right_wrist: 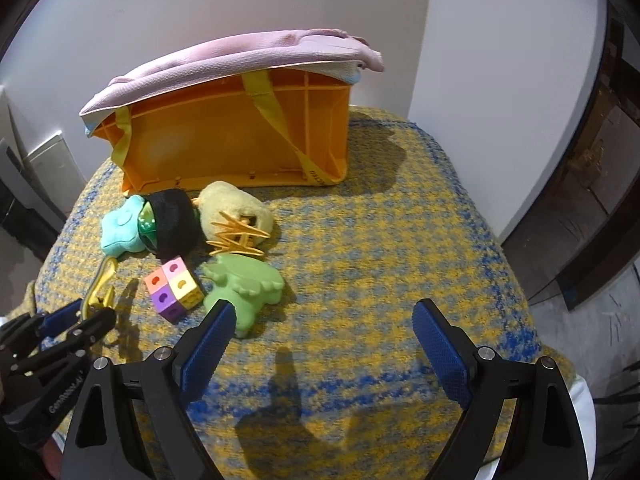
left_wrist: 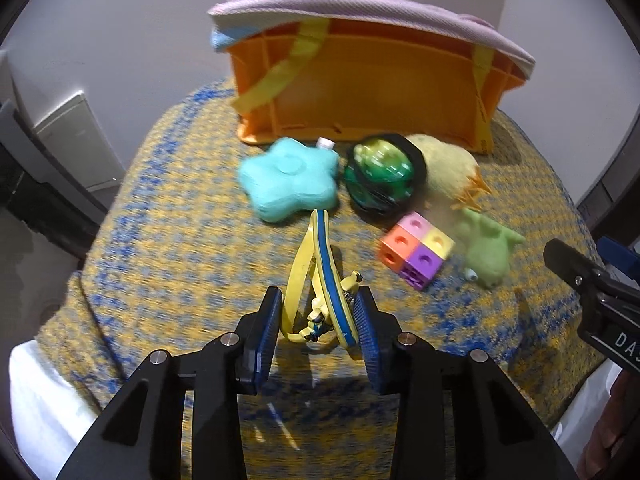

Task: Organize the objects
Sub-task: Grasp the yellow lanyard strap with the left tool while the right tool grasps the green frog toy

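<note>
My left gripper [left_wrist: 318,312] is shut on a small yellow and blue flip-flop [left_wrist: 320,264], held on edge just above the blanket; it also shows in the right wrist view [right_wrist: 102,284]. My right gripper [right_wrist: 320,320] is open and empty, with its left finger beside a green plush [right_wrist: 244,288]. A coloured cube [right_wrist: 172,286], a teal star [left_wrist: 288,178], a green ball in a black band [left_wrist: 380,172], a yellow plush [left_wrist: 444,164] and an orange hair clip [right_wrist: 238,236] lie in a cluster before an orange crate [right_wrist: 224,140].
The crate lies against the wall with a pink cloth [right_wrist: 224,64] over it. A yellow and blue blanket [right_wrist: 380,240] covers the surface, which drops off at left, right and front. The right gripper shows at the right edge of the left wrist view [left_wrist: 592,276].
</note>
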`<state>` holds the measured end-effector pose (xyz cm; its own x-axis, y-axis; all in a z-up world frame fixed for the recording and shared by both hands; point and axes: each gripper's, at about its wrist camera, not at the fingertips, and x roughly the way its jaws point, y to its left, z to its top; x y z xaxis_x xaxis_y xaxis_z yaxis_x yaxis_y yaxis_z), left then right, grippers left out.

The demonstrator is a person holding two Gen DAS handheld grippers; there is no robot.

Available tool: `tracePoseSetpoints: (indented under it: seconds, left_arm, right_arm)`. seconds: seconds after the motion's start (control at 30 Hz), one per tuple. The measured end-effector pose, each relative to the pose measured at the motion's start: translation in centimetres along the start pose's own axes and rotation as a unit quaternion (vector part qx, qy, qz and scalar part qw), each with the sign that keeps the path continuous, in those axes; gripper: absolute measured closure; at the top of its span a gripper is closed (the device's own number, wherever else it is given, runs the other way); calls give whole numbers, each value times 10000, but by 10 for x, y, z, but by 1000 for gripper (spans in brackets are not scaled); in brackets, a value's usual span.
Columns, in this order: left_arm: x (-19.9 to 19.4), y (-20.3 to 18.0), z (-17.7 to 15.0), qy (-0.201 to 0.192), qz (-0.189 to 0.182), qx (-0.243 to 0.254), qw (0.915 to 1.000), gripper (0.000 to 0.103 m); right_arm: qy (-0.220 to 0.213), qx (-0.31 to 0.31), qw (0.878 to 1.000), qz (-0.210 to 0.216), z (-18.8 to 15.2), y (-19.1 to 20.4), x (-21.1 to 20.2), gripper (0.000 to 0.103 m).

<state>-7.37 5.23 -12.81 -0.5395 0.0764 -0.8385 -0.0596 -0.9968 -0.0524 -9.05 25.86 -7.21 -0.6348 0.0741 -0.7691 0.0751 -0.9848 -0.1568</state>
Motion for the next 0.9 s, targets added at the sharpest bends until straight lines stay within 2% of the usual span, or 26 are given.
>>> tracePoseSetpoints:
  seconds: [0.17, 0.73, 0.77, 0.83, 0.9]
  left_arm:
    - [-4, 17, 2, -115, 143, -78, 9998, 66]
    - [7, 55, 3, 60, 229, -559, 9982, 66]
    - [8, 56, 3, 64, 232, -566, 9981, 66]
    - [9, 56, 2, 73, 234, -568, 9981, 66]
    - [10, 55, 1, 90, 236, -559, 9981, 66]
  right_arm:
    - [37, -87, 10000, 17, 5, 13, 6, 13]
    - [383, -158, 9991, -46, 9, 45, 48, 14]
    - [437, -144, 9989, -50, 9, 45, 52, 15]
    - [560, -99, 9984, -17, 7, 46, 59, 28]
    - [701, -80, 9975, 57, 5, 47, 66, 37]
